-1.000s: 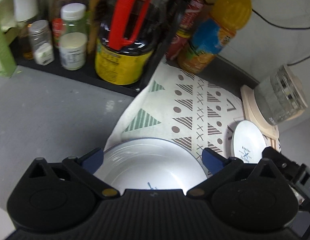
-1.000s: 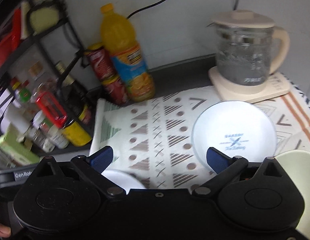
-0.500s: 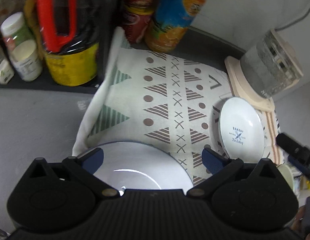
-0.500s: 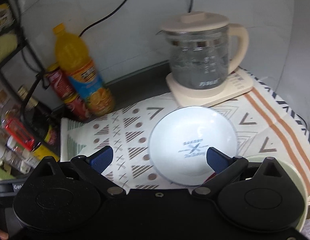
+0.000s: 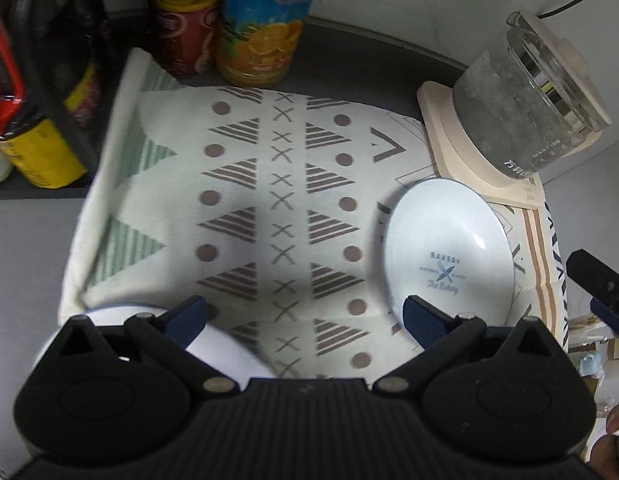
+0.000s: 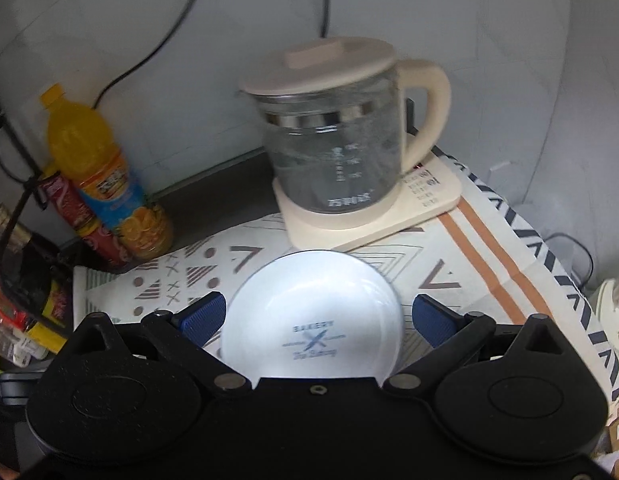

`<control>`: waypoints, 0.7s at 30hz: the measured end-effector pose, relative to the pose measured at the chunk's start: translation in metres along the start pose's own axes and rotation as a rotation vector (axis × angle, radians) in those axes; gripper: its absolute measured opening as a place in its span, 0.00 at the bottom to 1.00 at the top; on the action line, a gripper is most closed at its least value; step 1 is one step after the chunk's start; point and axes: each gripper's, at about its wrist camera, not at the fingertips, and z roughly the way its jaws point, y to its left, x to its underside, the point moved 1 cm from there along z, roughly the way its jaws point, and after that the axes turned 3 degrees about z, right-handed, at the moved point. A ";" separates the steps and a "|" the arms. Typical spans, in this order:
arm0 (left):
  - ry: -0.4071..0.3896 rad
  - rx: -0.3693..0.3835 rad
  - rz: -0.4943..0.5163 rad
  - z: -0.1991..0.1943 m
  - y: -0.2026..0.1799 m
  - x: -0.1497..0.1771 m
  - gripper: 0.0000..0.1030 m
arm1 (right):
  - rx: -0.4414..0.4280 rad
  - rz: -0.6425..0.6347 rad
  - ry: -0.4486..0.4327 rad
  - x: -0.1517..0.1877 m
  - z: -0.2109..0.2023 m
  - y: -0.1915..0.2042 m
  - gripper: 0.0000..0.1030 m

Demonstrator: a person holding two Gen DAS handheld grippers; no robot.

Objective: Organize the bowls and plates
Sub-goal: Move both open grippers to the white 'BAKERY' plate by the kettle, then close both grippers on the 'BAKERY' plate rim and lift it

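Note:
A small white plate printed "BAKERY" (image 5: 447,250) (image 6: 315,320) lies on the patterned cloth (image 5: 269,208) in front of the kettle. My right gripper (image 6: 314,320) is open, its blue pads (image 6: 199,316) either side of that plate, just above it. A larger white plate (image 5: 225,354) rests at the cloth's near left corner, mostly hidden under my left gripper (image 5: 305,314). The left gripper is open and holds nothing; patterned cloth shows between its fingers. The right gripper's tip (image 5: 601,284) shows at the right edge of the left wrist view.
A glass kettle (image 6: 337,132) on a cream base (image 6: 369,208) stands behind the small plate. An orange juice bottle (image 6: 101,184) and red cans (image 6: 75,216) line the back left. A black rack with an oil bottle (image 5: 33,92) is at far left. Cords hang down the wall.
The left wrist view has swung right, so the large plate slid to the lower left. My right gripper moved right and now has the small "BAKERY" plate centred between its fingers.

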 end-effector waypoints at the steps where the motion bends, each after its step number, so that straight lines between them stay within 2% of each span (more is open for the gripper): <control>1: 0.003 -0.004 -0.003 0.003 -0.003 -0.001 1.00 | 0.000 0.014 0.008 -0.003 0.003 -0.006 0.97; 4: -0.003 -0.018 -0.006 0.010 -0.014 -0.006 1.00 | 0.003 0.035 0.017 -0.010 0.009 -0.020 0.97; 10: -0.002 0.032 -0.066 0.027 -0.028 -0.020 1.00 | -0.003 0.099 0.050 -0.022 0.027 -0.052 0.95; 14: 0.000 0.067 -0.113 0.040 -0.037 -0.030 0.99 | -0.001 0.155 0.102 -0.027 0.046 -0.074 0.79; 15: 0.000 0.075 -0.123 0.043 -0.039 -0.031 0.98 | 0.001 0.162 0.122 -0.028 0.052 -0.079 0.78; 19: -0.011 0.077 -0.159 0.052 -0.046 -0.034 0.96 | -0.008 0.196 0.187 -0.032 0.073 -0.097 0.67; 21: -0.002 0.071 -0.169 0.057 -0.048 -0.034 0.91 | -0.017 0.207 0.237 -0.032 0.084 -0.102 0.58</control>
